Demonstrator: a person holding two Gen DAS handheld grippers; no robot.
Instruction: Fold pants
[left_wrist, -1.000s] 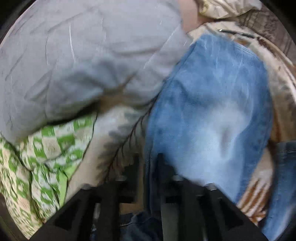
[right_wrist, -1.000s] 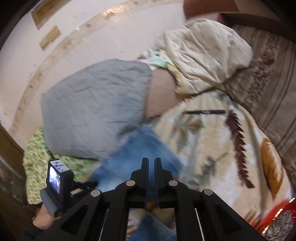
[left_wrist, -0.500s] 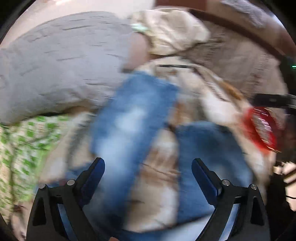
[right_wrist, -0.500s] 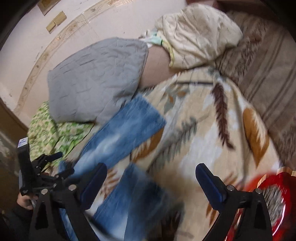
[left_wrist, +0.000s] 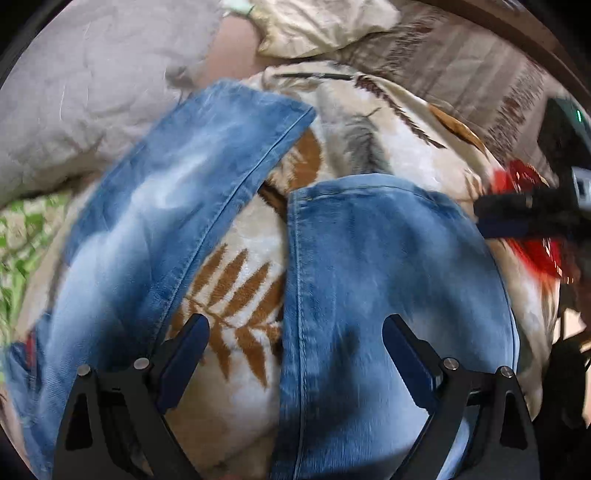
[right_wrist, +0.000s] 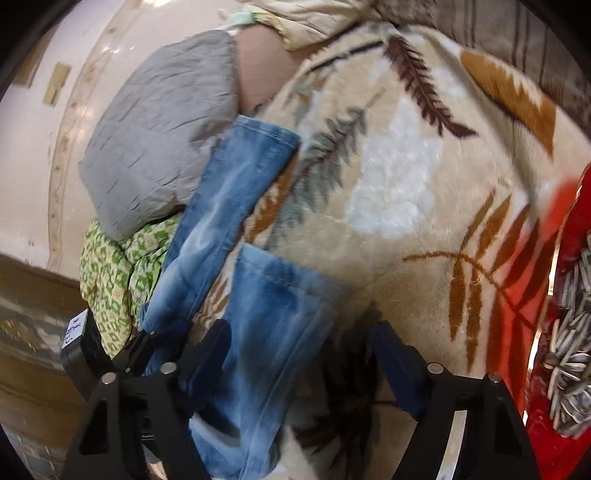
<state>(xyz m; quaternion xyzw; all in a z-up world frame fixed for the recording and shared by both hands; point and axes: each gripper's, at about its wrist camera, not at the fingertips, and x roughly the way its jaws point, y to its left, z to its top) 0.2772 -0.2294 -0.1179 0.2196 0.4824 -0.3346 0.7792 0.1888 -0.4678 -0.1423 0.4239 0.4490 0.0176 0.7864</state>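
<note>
Faded blue jeans lie on a leaf-patterned blanket (left_wrist: 236, 288) with the two legs spread apart. The left leg (left_wrist: 177, 192) runs toward the grey pillow, and the right leg (left_wrist: 388, 277) lies closer and wider. My left gripper (left_wrist: 293, 332) hovers open over the gap and the right leg's inner seam, holding nothing. My right gripper (right_wrist: 301, 332) is low over the near leg (right_wrist: 273, 314). Its jaws are closing with the leg's outer edge between them, and the pads are clear of the cloth. The far leg (right_wrist: 229, 192) lies beyond.
A grey pillow (right_wrist: 159, 147) and green patterned cloth (right_wrist: 110, 266) sit at the left. A red tray of sunflower seeds (right_wrist: 565, 350) stands at the right edge. A cream pillow (left_wrist: 325, 26) and striped bedding lie behind. A pen (left_wrist: 314, 75) rests on the blanket.
Both grippers went from shut or nearly shut to wide open. The left one pulled back from the left leg so both legs show. The right one sank toward the near leg.
</note>
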